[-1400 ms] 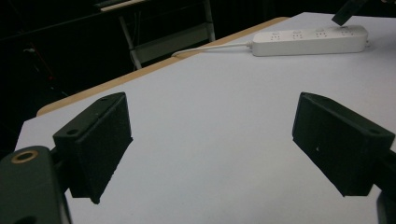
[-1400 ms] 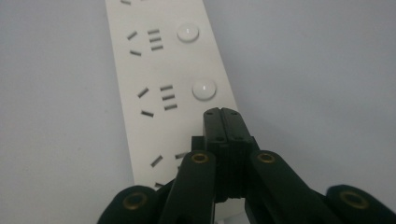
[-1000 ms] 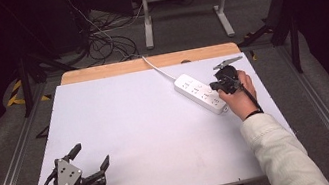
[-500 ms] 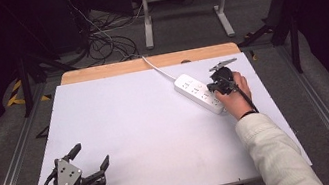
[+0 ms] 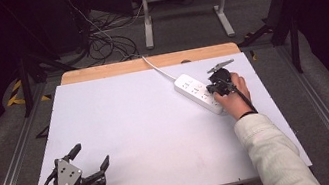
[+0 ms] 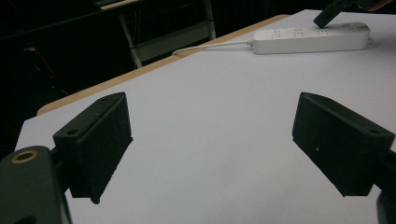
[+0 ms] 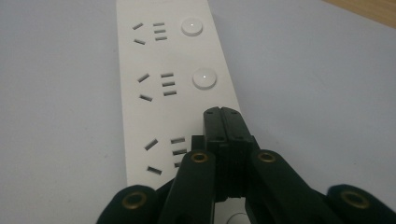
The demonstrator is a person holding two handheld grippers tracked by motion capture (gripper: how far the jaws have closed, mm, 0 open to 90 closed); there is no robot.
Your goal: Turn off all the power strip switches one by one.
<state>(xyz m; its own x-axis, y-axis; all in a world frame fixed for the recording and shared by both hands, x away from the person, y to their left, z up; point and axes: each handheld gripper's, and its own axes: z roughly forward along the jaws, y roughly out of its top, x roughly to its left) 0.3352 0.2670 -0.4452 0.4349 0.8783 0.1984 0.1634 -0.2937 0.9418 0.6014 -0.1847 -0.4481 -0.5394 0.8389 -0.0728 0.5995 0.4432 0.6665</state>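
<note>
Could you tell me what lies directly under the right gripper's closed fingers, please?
The white power strip, lying flat on the white table. The shut right gripper covers where its third round button would sit; two other buttons show farther along.

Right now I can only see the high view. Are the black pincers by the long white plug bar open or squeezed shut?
Observer: Shut. In the right gripper view, the right gripper's two black jaws are pressed together with nothing between them.
Operator: What is it pointing at?
Observer: Its tip sits over the long white plastic power strip, in line with the row of round white buttons and beside the nearest socket slots. I cannot tell whether it touches.
Operator: Is anything plugged in there?
Observer: No. The three sets of socket slots seen in that view are all empty.
</note>
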